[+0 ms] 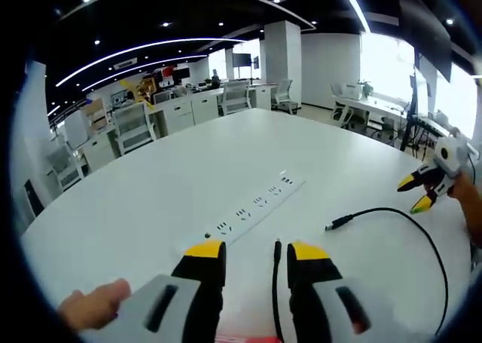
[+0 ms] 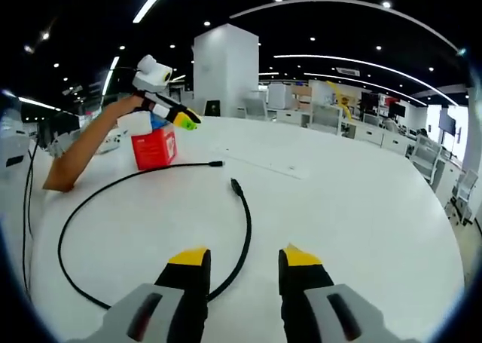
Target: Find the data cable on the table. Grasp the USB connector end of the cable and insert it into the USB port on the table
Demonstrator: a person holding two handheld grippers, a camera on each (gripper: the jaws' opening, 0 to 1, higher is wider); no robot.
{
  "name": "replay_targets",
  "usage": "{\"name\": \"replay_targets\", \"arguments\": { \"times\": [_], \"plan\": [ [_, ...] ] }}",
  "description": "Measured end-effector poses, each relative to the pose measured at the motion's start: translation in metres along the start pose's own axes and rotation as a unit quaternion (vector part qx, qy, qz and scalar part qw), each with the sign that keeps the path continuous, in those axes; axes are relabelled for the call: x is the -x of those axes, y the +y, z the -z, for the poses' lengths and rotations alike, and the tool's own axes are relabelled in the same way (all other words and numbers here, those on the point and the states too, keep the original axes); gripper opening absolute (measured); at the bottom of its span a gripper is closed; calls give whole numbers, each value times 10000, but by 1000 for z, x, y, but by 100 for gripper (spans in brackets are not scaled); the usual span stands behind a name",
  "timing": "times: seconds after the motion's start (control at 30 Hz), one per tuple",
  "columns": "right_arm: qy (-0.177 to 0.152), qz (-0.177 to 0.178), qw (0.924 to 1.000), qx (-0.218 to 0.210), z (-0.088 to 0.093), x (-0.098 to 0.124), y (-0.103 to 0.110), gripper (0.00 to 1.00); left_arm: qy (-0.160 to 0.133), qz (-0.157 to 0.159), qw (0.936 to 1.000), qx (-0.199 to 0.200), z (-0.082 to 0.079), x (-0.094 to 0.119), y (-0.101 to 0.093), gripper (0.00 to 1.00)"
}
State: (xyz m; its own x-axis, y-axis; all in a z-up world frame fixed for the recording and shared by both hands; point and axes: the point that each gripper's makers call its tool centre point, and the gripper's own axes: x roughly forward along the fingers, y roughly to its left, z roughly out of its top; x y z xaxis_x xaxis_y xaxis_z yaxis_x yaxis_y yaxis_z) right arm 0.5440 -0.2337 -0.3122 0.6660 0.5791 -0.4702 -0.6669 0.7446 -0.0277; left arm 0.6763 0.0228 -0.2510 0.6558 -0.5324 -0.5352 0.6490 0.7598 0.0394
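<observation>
White table, power strip, black cable, red box

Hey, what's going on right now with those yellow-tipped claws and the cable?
Left gripper and right gripper open, holding nothing. Thin black data cable loose on round white table, untouched. White power strip lies ahead, nothing blocking.

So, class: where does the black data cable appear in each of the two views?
Left gripper view: data cable loops at lower right, one plug near centre-right, another end between the hand-held gripper's jaws.
Right gripper view: data cable loops from lower centre out left.
Shared landmark: the white power strip.
</observation>
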Motion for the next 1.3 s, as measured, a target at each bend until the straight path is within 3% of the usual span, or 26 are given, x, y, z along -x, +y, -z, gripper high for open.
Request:
{"name": "replay_targets", "arguments": {
  "times": [0.5, 0.7, 1.3],
  "plan": [
    [-25, -225, 9996, 184, -12, -23, 3, 38, -66, 0, 10000, 18, -1, 1, 1, 32],
    [40, -295, 9993, 234, -12, -29, 4, 38, 143, -14, 9999, -1, 3, -2, 2, 31],
    [76, -542, 9978, 366, -14, -48, 8, 37, 26, -2, 10000, -3, 2, 1, 0, 31]
  ]
}}
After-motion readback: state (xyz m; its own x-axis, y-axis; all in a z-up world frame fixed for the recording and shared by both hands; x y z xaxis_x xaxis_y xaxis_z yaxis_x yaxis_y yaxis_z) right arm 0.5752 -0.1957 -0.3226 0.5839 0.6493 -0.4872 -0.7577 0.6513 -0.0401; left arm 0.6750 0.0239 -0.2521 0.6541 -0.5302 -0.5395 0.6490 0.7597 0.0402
